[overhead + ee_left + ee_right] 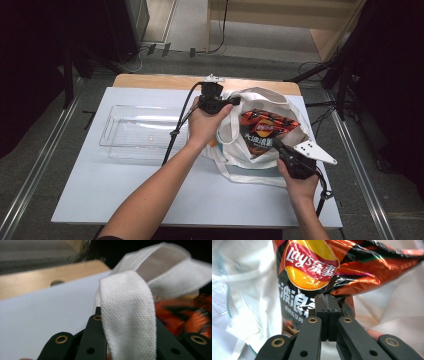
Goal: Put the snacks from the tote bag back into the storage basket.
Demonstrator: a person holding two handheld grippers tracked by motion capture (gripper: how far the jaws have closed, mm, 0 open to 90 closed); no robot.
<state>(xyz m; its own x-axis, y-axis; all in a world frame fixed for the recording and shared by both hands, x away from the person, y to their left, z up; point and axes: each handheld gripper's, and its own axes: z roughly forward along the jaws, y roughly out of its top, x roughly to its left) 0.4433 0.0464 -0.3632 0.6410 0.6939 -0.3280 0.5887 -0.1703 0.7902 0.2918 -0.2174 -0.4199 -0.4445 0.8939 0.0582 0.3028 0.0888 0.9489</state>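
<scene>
Pinching chip bag (pixel 317 272), seemingly, hand-held gripper (pixel 327 300).

Tote (pixel 260 100) white woven cloth, rough weave on strap (pixel 127 315). Chip bag (pixel 332 270) glossy crinkled foil. Tray (pixel 135 131) clear smooth plastic. Bench (pixel 150 190) matt white, wood edge.

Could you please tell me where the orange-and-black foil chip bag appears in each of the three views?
High view: the orange-and-black foil chip bag lies right of centre, inside the white cloth tote bag.
Left gripper view: blurred orange at the right edge, behind the tote's strap.
Right gripper view: upper centre, above the right gripper.
Shared landmark: the white tote.
</scene>
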